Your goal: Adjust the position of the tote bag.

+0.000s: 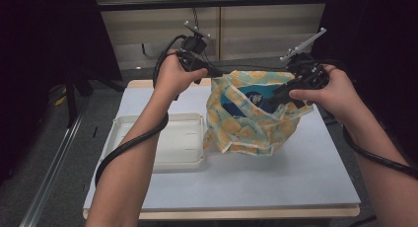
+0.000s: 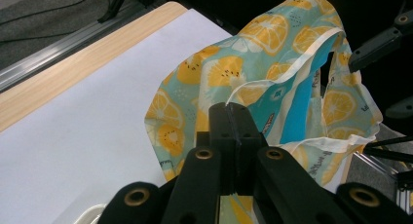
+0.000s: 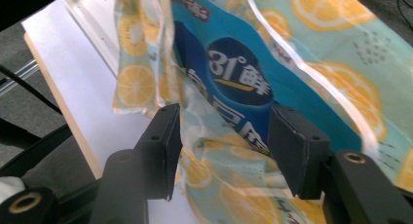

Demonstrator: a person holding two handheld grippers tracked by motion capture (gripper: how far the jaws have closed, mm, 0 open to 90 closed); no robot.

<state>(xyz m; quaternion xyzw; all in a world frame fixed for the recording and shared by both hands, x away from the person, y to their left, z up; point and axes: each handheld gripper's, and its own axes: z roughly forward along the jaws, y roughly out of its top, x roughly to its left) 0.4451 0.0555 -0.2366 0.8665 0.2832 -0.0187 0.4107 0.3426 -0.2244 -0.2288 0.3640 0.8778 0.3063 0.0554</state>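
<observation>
High view: fixed overhead, looking forward and down, whole table [image 1: 296, 177] in frame, medium range. Left gripper view: close behind its own jaws, facing the lemon-print bag [image 2: 272, 53] at frame right. Right gripper view: very close, bag [image 3: 341, 39] between jaws. All three share the bag and table.

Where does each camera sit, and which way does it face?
High view: above the person's side, looking forward and down on the table; forearms, both hands, left tongs, right tongs, tray.
Left gripper view: on the left tongs, jaws shut on the bag rim, facing across the table.
Right gripper view: on the right tongs, jaws open around the bag's near wall, the blue packet showing through it.
All share the bag.
</observation>
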